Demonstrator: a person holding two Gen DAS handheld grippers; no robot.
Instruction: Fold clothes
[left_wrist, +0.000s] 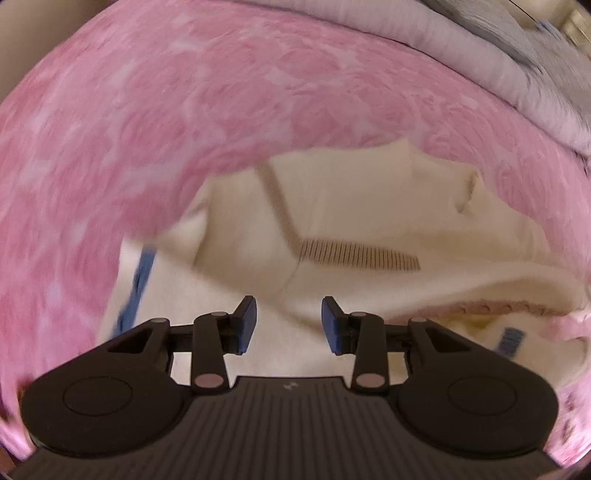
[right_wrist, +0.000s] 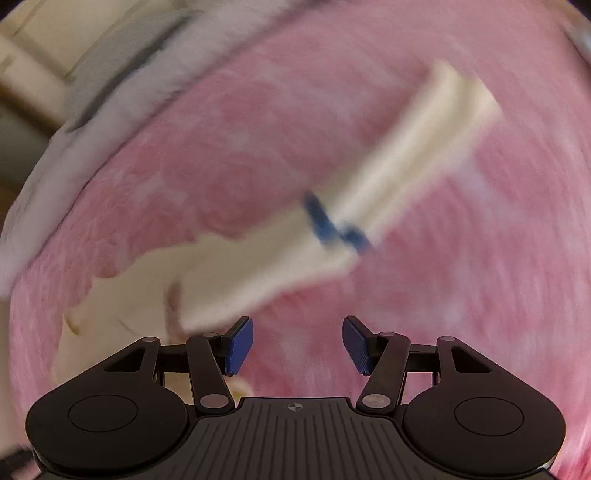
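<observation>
The left gripper (left_wrist: 289, 325) has its two blue pads wide apart and holds nothing. Right under and ahead of it lies the cream sweater (left_wrist: 351, 236), bunched up on the pink blanket (left_wrist: 184, 92). The right gripper (right_wrist: 297, 345) is also wide apart and empty, over bare pink blanket. From it, the sweater's sleeve (right_wrist: 369, 184) stretches away up and to the right, with a blue band across its middle. The left gripper looks nearer to the body of the sweater. I count one sweater and two grippers.
</observation>
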